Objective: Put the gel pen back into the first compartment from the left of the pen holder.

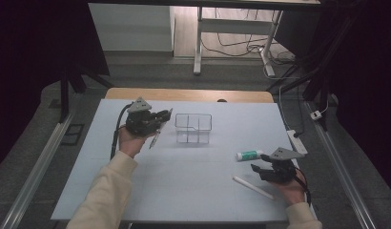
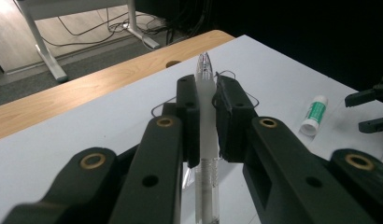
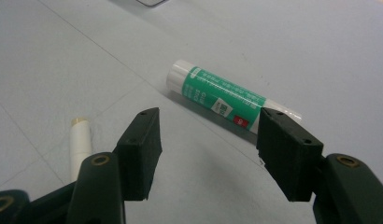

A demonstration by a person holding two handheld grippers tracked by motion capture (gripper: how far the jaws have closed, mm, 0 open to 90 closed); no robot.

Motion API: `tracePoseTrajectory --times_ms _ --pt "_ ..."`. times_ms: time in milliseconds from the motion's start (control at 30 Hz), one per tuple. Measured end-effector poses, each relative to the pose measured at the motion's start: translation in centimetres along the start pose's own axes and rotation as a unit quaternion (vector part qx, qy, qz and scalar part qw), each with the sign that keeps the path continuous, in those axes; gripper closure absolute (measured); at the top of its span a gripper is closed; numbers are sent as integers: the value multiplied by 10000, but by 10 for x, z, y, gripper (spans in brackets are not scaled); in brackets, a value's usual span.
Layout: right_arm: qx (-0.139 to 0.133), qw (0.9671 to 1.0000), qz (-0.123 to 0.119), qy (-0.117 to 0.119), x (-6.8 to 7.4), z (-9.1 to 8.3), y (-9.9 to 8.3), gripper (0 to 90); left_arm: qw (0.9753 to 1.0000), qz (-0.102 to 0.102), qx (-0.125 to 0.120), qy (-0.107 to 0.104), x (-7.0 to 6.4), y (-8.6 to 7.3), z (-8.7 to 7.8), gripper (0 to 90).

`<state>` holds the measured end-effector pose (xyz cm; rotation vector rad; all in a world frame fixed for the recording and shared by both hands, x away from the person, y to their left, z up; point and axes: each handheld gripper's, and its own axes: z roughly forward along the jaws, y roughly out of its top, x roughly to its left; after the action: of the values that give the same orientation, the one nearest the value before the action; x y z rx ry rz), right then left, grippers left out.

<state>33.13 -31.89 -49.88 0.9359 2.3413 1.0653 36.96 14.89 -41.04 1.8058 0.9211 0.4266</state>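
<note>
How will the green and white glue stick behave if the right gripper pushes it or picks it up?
The glue stick is a round tube lying on its side on the table, so a sideways push would probably make it roll. It looks rigid and likely light. Its smooth label may slip between the open right gripper jaws unless squeezed across the middle.

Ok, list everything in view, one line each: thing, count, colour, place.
pen: one, clear with frosted grip, clamped in the left claw above the table's left side.
organiser: one, clear with compartments, table centre.
glue stick: one, green and white, lying right of centre, in front of the right claw.
white pen: one, white, lying near the front right.
table: one, pale blue top, wooden far edge.
power strip: one, white, right table edge.
left claw: one, black, shut on the pen.
right claw: one, black, open.
</note>
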Motion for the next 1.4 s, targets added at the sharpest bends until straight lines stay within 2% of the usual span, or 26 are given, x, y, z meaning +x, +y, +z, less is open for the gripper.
tracePoseTrajectory --times_ms 333,933,1067,1400 --pt "19 10000 -2 -10 0 1 -1 398 9999 -24 -125 -21 3 9 6 805" --pt "36 10000 4 -10 -1 1 -1 397 9997 162 -174 11 -1 25 19 805" --pt "47 10000 4 -4 -1 1 -1 397 9998 124 -167 -34 -1 29 22 805" --pt "28 10000 11 -34 -1 1 -1 396 9997 165 -177 11 0 37 30 804"
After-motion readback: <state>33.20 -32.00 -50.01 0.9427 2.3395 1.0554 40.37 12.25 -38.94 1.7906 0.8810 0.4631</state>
